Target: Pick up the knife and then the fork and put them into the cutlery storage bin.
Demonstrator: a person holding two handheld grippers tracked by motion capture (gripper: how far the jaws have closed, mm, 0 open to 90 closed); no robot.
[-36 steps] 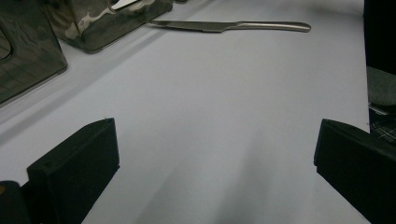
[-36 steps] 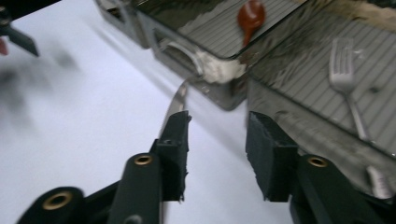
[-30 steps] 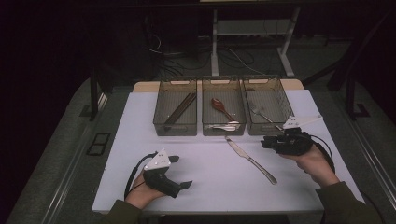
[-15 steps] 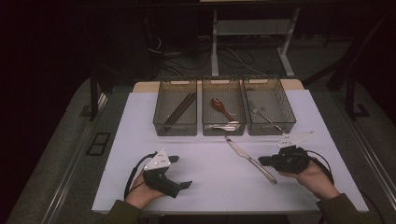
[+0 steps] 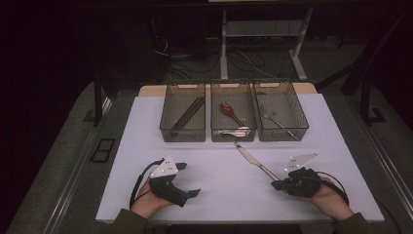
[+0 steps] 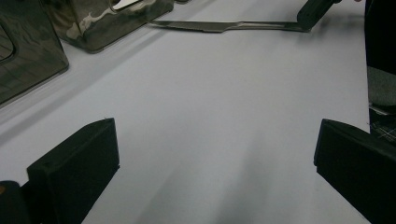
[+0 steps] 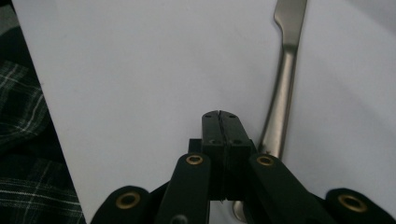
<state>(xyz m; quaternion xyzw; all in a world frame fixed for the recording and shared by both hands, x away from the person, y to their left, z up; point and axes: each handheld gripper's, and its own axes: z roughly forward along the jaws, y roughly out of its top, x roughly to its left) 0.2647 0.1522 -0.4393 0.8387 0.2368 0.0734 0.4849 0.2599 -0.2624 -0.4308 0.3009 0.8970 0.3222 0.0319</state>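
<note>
A table knife (image 5: 255, 161) lies flat on the white table (image 5: 214, 180), just in front of the middle one of three clear bins (image 5: 233, 118), its blade toward that bin and its handle running down toward the person's right. The right gripper (image 5: 278, 185), held in the person's right hand (image 5: 327, 194), sits low at the handle end of the knife. In the right gripper view its two black jaws are pressed flat together with nothing between them, and the knife's (image 7: 283, 88) steel handle passes just beside them on the right side of that picture, its butt slipping under the gripper's linkage; whether metal and jaw actually touch cannot be told. The jaws have just been closing and now meet on empty air.

The left gripper (image 5: 194, 193) rests on the table well apart from the knife, near the person's side. In the left gripper view its jaws stand wide apart over bare white tabletop, with the knife (image 6: 224, 25) far ahead of them and the right gripper's tip (image 6: 312, 11) at the handle end.
</note>
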